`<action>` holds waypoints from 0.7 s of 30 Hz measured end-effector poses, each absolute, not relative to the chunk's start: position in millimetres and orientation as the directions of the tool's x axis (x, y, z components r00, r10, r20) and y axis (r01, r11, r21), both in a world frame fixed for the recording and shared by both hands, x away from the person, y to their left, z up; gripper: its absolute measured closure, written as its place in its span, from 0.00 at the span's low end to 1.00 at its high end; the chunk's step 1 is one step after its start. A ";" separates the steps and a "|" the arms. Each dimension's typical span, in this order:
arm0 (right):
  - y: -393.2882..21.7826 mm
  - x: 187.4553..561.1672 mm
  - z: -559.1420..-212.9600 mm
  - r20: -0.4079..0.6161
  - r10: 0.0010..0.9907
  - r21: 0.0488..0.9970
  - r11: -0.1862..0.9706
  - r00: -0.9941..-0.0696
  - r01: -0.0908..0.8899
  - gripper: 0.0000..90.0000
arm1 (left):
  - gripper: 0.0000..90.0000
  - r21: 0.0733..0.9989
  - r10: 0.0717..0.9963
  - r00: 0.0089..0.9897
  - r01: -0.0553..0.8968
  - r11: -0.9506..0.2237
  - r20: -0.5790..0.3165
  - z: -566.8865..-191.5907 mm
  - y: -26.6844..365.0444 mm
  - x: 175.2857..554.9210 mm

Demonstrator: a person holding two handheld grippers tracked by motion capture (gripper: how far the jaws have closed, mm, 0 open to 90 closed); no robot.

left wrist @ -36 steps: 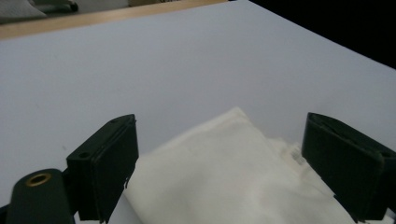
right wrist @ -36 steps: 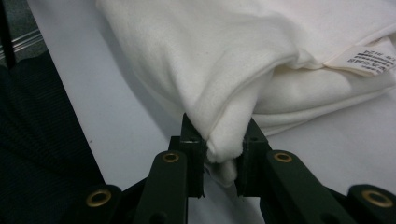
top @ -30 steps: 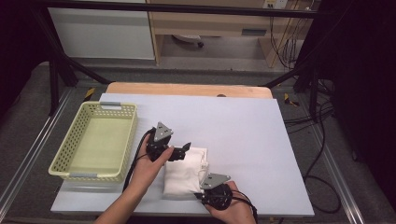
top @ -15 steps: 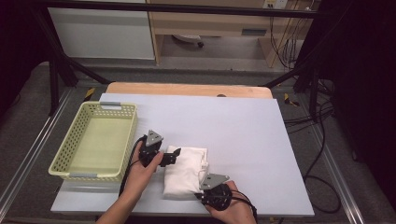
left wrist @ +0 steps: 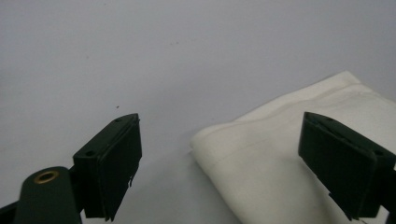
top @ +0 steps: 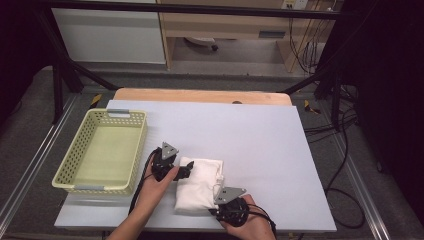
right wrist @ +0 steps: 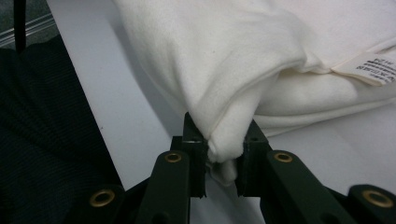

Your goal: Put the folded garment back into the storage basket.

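Note:
A folded white cloth (top: 199,181) lies on the pale table (top: 260,145) near the front edge. My left gripper (top: 185,170) hovers low at the cloth's far left corner with its jaws wide open. In the left gripper view, that corner of the cloth (left wrist: 280,154) lies between the open jaws of the left gripper (left wrist: 219,122) without touching them. My right gripper (top: 220,189) is at the cloth's near right corner. Seen in the right gripper view, the right gripper (right wrist: 224,140) is shut on a bunched fold of the cloth (right wrist: 243,60), and a sewn label (right wrist: 369,65) shows at the right.
A yellow perforated basket (top: 141,145) stands at the left of the table, close to my left hand. The table's wooden back edge (top: 200,95) runs behind it. Cables (top: 345,165) hang off the right side.
My left gripper has moved left and down to the cloth's far left corner. The cloth now lies flatter. The right gripper has kept still.

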State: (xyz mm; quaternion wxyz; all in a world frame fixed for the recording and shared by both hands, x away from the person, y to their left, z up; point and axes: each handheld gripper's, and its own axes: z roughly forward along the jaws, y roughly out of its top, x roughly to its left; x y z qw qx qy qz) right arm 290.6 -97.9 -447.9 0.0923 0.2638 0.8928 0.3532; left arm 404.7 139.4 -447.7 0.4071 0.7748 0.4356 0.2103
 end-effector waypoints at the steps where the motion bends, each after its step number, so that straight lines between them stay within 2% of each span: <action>1: -98.0 290.6 -448.0 0.022 0.536 0.680 0.611 -0.844 0.406 0.86 | 0.15 0.814 0.846 0.532 0.504 -0.289 -0.029 -447.7 139.4 404.7; 6: -98.0 290.6 -448.1 0.023 0.536 0.680 0.611 -0.844 0.406 0.86 | 0.25 0.782 0.855 0.517 0.550 -0.292 -0.044 -453.4 142.8 410.0; 8: -98.1 290.8 -448.1 0.023 0.536 0.680 0.611 -0.844 0.406 0.86 | 0.34 0.766 0.834 0.543 0.574 -0.289 -0.092 -459.0 141.3 412.2; 10: -98.1 290.9 -448.0 0.023 0.535 0.679 0.612 -0.845 0.406 0.86 | 0.41 0.769 0.834 0.544 0.571 -0.288 -0.091 -458.9 139.7 412.1; 11: -98.1 290.9 -448.0 0.023 0.535 0.679 0.612 -0.845 0.406 0.86 | 0.41 0.771 0.821 0.562 0.566 -0.291 -0.103 -458.8 138.7 411.8; 12: -98.0 290.9 -448.0 0.023 0.535 0.679 0.612 -0.845 0.406 0.86 | 0.55 0.772 0.807 0.576 0.568 -0.284 -0.128 -459.2 137.4 411.2; 13: -98.0 290.9 -448.0 0.023 0.535 0.679 0.612 -0.845 0.406 0.86 | 0.55 0.772 0.801 0.585 0.567 -0.289 -0.130 -459.1 136.7 410.2; 14: -97.5 290.4 -447.8 0.014 0.534 0.677 0.617 -0.846 0.401 0.86 | 0.71 0.769 0.769 0.618 0.567 -0.294 -0.162 -459.0 135.9 407.9; 15: -97.2 290.1 -447.7 0.012 0.534 0.677 0.618 -0.845 0.400 0.86 | 0.76 0.769 0.769 0.618 0.567 -0.294 -0.162 -459.0 135.9 407.9; 16: -97.2 290.1 -447.7 0.012 0.534 0.677 0.618 -0.845 0.400 0.86 | 0.76 0.770 0.763 0.624 0.568 -0.292 -0.171 -458.8 135.1 406.5; 17: -97.3 290.1 -447.6 0.013 0.537 0.678 0.615 -0.843 0.403 0.86 | 0.84 0.781 0.755 0.637 0.548 -0.300 -0.157 -456.1 133.7 403.8; 21: -98.7 290.3 -446.4 0.023 0.540 0.688 0.602 -0.842 0.405 0.86 | 0.88 0.810 0.745 0.648 0.516 -0.277 -0.158 -447.7 136.1 399.8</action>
